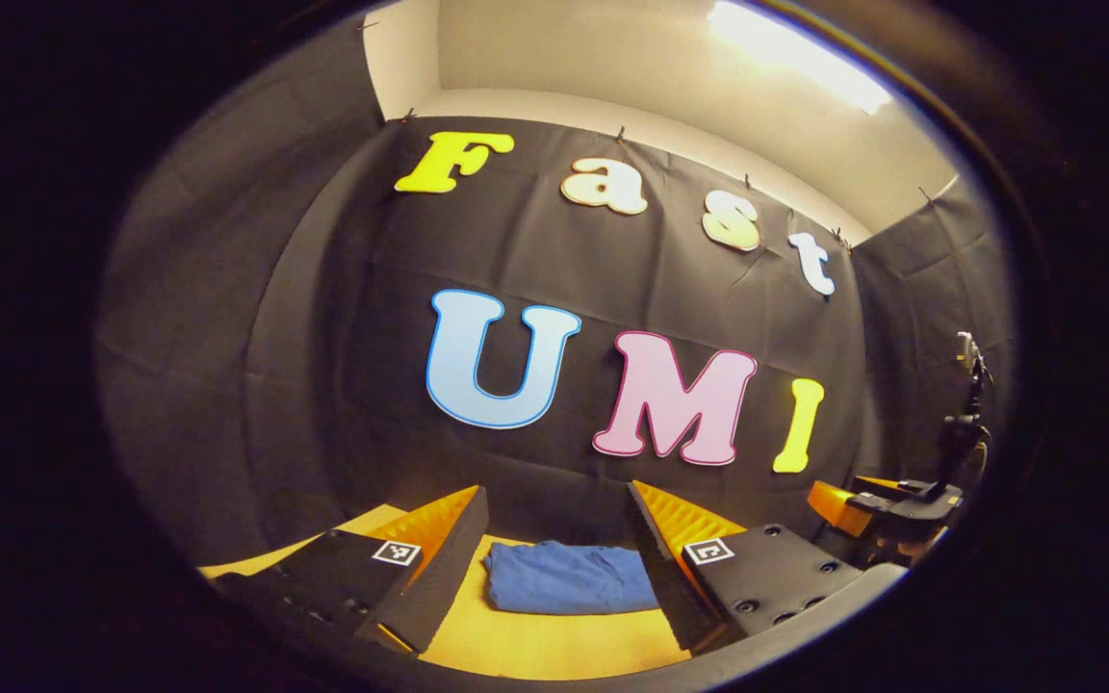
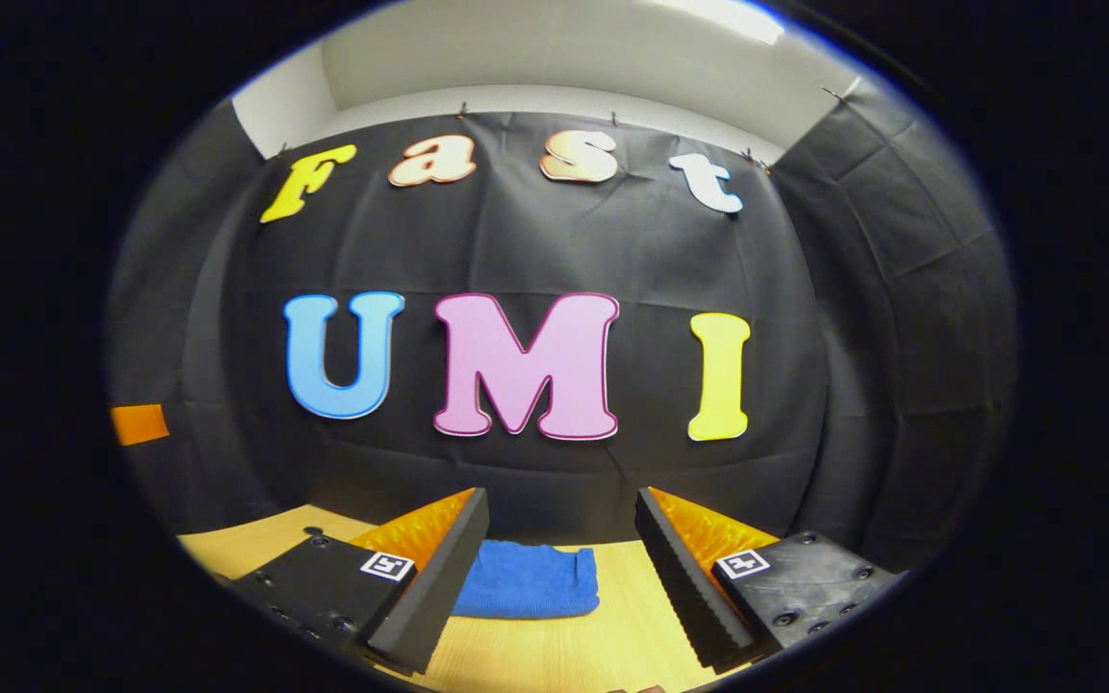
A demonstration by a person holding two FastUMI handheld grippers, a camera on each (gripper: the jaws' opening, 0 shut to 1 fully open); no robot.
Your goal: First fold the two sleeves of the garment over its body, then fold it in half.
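A blue cloth garment (image 1: 569,577) lies folded into a compact bundle on the pale wooden worktop (image 1: 554,650), low in the frame's centre. Both sleeves and the halving fold look done. The left gripper (image 1: 554,549) and right gripper (image 2: 559,553) hover spread apart, holding nothing; withdrawing seems next.

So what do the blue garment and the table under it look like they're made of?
The blue garment looks like soft matte woven or knit fabric: it lies folded with rounded edges and shallow creases. The table looks like light wood or wood-look laminate, smooth, with faint straight grain lines.
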